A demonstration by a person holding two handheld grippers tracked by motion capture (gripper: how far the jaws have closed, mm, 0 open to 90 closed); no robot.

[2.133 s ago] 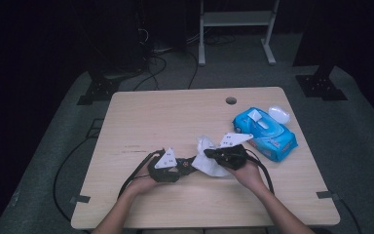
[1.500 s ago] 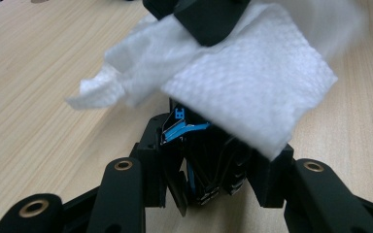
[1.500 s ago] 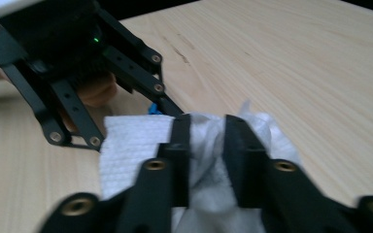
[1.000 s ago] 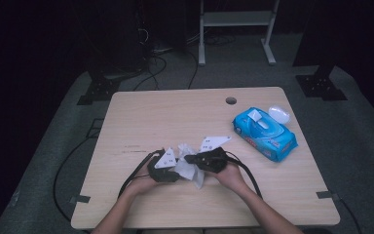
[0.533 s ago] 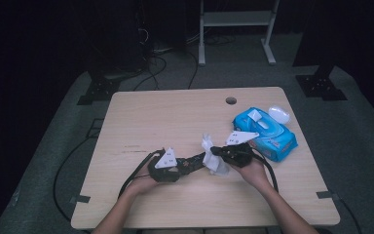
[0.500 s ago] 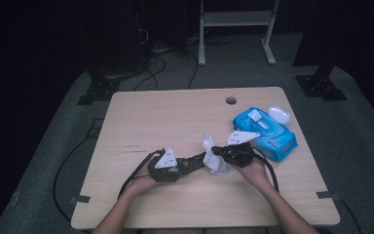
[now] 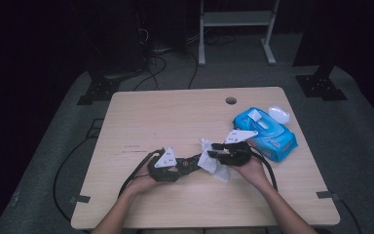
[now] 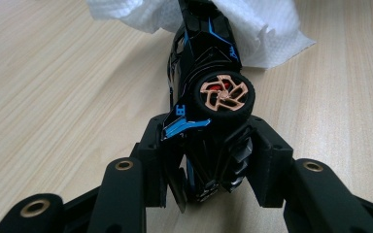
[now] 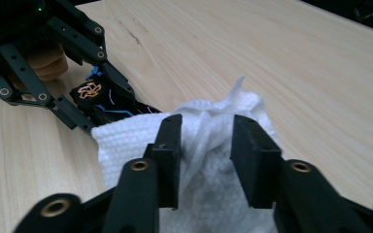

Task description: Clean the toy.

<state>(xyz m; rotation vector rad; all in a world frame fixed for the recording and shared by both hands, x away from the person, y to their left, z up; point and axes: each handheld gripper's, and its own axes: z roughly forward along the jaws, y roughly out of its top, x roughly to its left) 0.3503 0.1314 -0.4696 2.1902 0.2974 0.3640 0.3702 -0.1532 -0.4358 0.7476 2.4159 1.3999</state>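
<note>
Right hand-held gripper (image 9: 201, 145) has drawn back, jaws just opening around wipe (image 9: 141, 141); left hand-held gripper (image 8: 209, 160) pinching car (image 8: 206, 73); wiping under way, next re-pinch wipe

Left gripper (image 7: 187, 165): my jaws are clamped, pointing right across the table.
Right gripper (image 7: 212, 150): my jaws have just been opening, pointing left at the other gripper.
Forearms: both enter from the bottom edge, converging.
</note>
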